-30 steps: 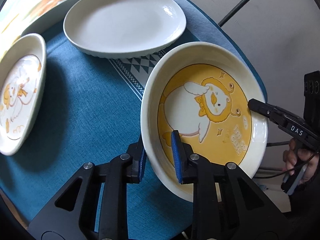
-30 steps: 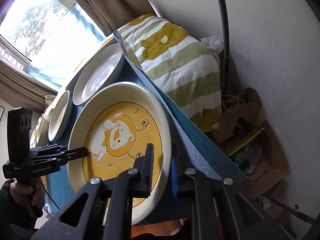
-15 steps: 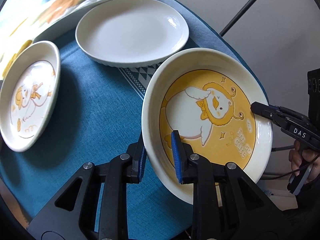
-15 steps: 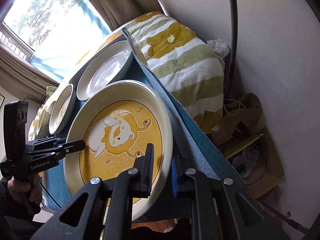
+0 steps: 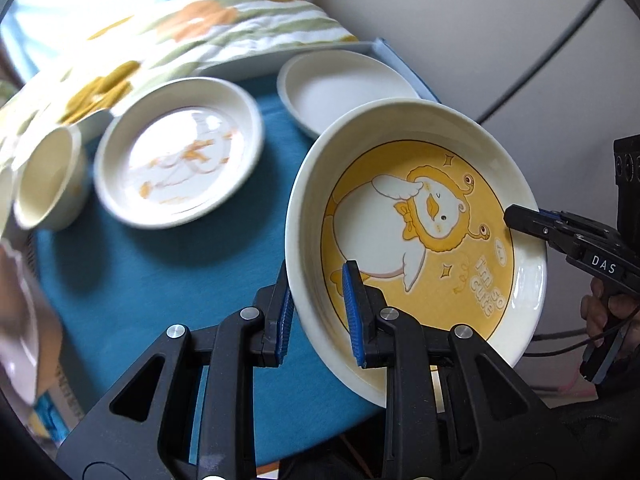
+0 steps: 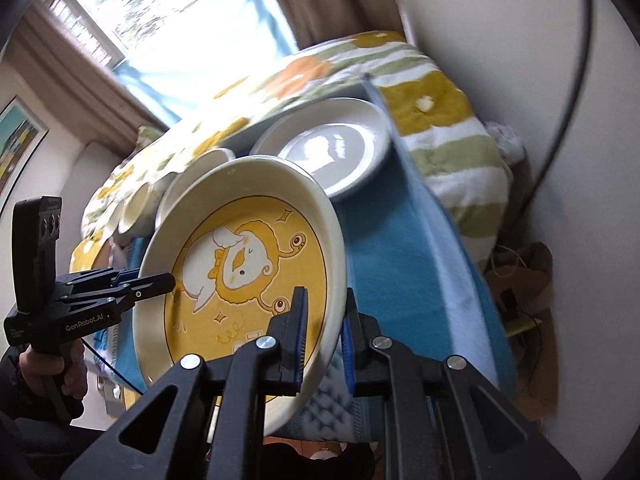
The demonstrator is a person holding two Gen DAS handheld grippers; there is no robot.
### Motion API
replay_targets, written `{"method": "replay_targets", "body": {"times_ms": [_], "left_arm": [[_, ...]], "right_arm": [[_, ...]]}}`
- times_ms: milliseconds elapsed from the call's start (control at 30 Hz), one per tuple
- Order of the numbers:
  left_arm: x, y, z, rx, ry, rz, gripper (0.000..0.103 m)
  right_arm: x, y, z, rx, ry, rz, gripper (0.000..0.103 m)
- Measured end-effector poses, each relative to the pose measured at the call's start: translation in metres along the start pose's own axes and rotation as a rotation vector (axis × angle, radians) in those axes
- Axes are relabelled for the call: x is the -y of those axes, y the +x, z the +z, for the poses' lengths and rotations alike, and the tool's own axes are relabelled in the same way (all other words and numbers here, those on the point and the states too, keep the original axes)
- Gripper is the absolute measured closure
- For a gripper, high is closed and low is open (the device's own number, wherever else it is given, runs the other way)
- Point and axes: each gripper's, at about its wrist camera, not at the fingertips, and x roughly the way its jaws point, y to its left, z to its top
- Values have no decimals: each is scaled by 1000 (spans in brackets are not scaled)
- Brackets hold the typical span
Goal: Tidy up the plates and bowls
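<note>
You have the deep cream ceramic plate with the yellow duck print [image 5: 420, 232] lifted and tilted above the blue cloth-covered table [image 5: 160, 280], left gripper [image 5: 316, 312] and right gripper [image 6: 324, 332] each clamped on opposite rims. Next, carry it level onto the plain white plate [image 5: 344, 92], I judge.

Daylight is admitted through the overexposed window [image 6: 168, 20]. Glare is seen on the plain white plate [image 6: 332, 148], and motion blur on the duck plate [image 5: 180, 156]. Fisheye bending and dark vignetting are shown at the edges.
</note>
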Motion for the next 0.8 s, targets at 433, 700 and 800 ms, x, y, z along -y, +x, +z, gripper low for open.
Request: {"method": "replay_targets", "body": {"times_ms": [433, 700, 800], "left_arm": [[-132, -62, -94, 30, -274, 130, 82], [-191, -55, -152, -3, -377, 140, 82], [-208, -50, -162, 0, -393, 137, 82]], "right_arm": [[-123, 82, 4, -142, -223, 162, 89], [-176, 136, -32, -236, -265, 185, 89], [-185, 148, -40, -249, -278, 183, 89]]}}
